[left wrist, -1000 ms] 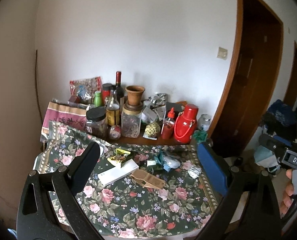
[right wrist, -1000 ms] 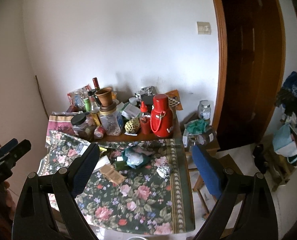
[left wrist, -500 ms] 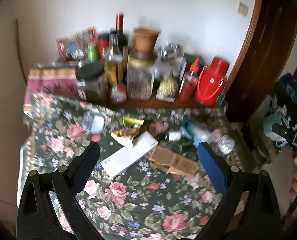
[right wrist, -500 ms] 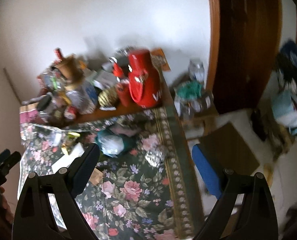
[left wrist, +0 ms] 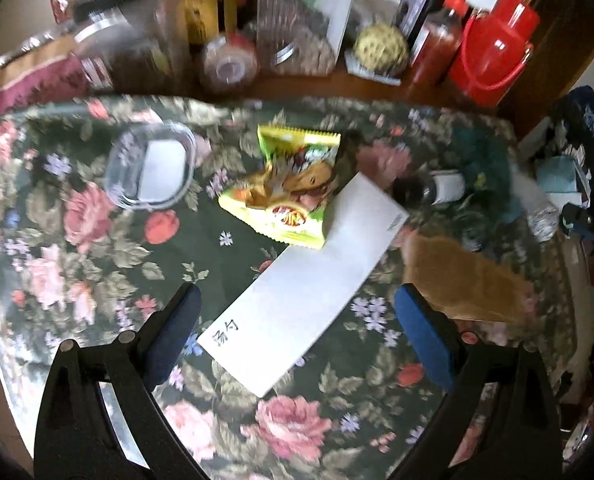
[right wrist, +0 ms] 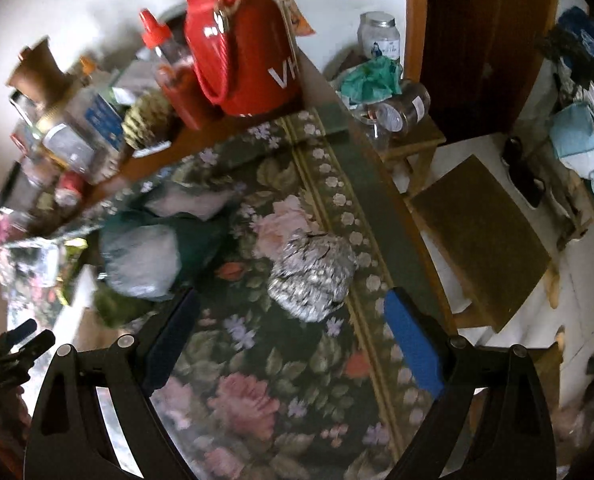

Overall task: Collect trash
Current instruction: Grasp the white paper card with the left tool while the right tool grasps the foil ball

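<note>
On the floral tablecloth (left wrist: 97, 264) lies a long white paper box (left wrist: 309, 284), directly ahead of my open left gripper (left wrist: 297, 320) and partly between its fingers. A yellow-green snack wrapper (left wrist: 289, 188) rests on the box's far end. A brown cardboard piece (left wrist: 461, 280) lies to the right, and a clear plastic lid (left wrist: 149, 168) to the left. My right gripper (right wrist: 289, 324) hangs open just short of a crumpled foil ball (right wrist: 313, 276). A clear crumpled bag (right wrist: 141, 260) on green plastic lies to its left.
Jars, bottles, a red thermos (right wrist: 241, 40) and a red-capped sauce bottle (left wrist: 437, 48) crowd the table's back edge. A wooden stool (right wrist: 481, 240) and a small side table with jars (right wrist: 393, 116) stand right of the table. The other gripper (right wrist: 13, 348) shows at the lower left.
Both grippers have dropped toward the table and closed in: the left onto the white box and wrapper, the right onto the foil ball. Nothing has been picked up.
</note>
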The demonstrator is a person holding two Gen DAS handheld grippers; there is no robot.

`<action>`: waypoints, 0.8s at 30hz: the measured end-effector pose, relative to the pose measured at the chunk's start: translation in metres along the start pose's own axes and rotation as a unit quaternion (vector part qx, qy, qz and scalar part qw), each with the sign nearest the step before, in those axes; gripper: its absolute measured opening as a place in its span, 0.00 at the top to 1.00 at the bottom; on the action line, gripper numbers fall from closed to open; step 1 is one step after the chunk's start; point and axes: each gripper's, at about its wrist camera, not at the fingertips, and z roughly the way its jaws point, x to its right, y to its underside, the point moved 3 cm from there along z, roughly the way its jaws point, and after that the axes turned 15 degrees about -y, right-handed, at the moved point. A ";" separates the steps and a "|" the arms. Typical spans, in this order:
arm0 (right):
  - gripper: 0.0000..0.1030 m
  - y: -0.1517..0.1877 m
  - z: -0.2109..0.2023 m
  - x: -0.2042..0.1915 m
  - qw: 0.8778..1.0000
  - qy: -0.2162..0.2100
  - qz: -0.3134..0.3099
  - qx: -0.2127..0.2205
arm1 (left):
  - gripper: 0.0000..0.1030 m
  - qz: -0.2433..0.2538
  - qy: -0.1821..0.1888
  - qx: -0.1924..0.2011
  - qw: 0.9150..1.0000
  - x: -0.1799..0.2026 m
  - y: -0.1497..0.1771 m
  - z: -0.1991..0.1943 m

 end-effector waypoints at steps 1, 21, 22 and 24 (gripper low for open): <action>0.11 -0.002 0.004 0.003 1.000 0.004 -0.002 -0.002 | 0.05 0.001 0.002 -0.003 1.000 0.001 0.001 0.004; 0.54 -0.004 0.033 0.010 0.999 0.019 0.000 -0.035 | 0.41 0.084 -0.006 -0.011 0.996 0.039 0.027 0.015; 0.55 -0.004 0.031 0.007 0.999 0.018 -0.004 -0.034 | 0.41 0.090 -0.009 -0.010 0.996 0.042 0.029 0.014; 0.55 -0.002 0.024 0.001 0.999 0.014 -0.014 -0.031 | 0.48 0.099 -0.018 -0.007 0.995 0.049 0.033 0.012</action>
